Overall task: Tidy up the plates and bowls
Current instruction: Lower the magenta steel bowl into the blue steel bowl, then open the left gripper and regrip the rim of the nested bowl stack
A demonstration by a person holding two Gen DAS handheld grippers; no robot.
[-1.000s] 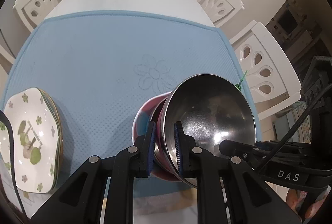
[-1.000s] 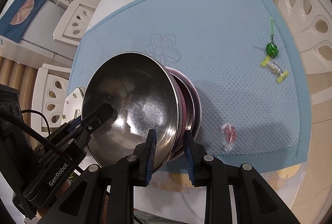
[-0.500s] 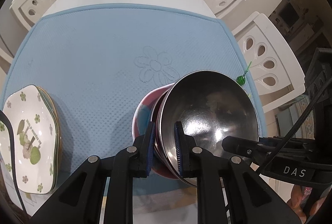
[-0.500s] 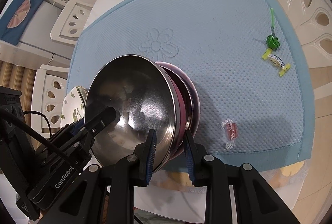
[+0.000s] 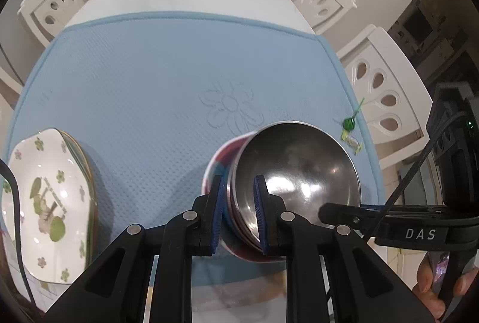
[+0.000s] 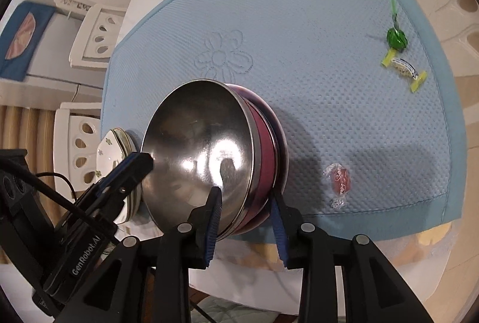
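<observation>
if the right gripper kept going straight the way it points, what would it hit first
Likely the rim of the stacked bowls: the right gripper, jaws just opening, already straddles it. Beyond lies the blue mat.

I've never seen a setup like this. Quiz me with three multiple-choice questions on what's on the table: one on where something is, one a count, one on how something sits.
1. In the left wrist view, where is the stack of floral plates?
A. left of the bowls
B. inside the bowls
C. at the mat's far edge

2. How many wrapped sweets lie on the blue mat?
A. one
B. three
C. five

3. How does the steel bowl sit?
A. upside down on the mat
B. alone on a chair
C. nested in a red bowl

Answers:
1 A: the floral plates lie at the picture's left, apart from the bowls.
2 B: a green lollipop, a yellow-wrapped sweet and a red sweet lie on the blue mat.
3 C: the steel bowl sits mouth up inside the red bowl.
</observation>
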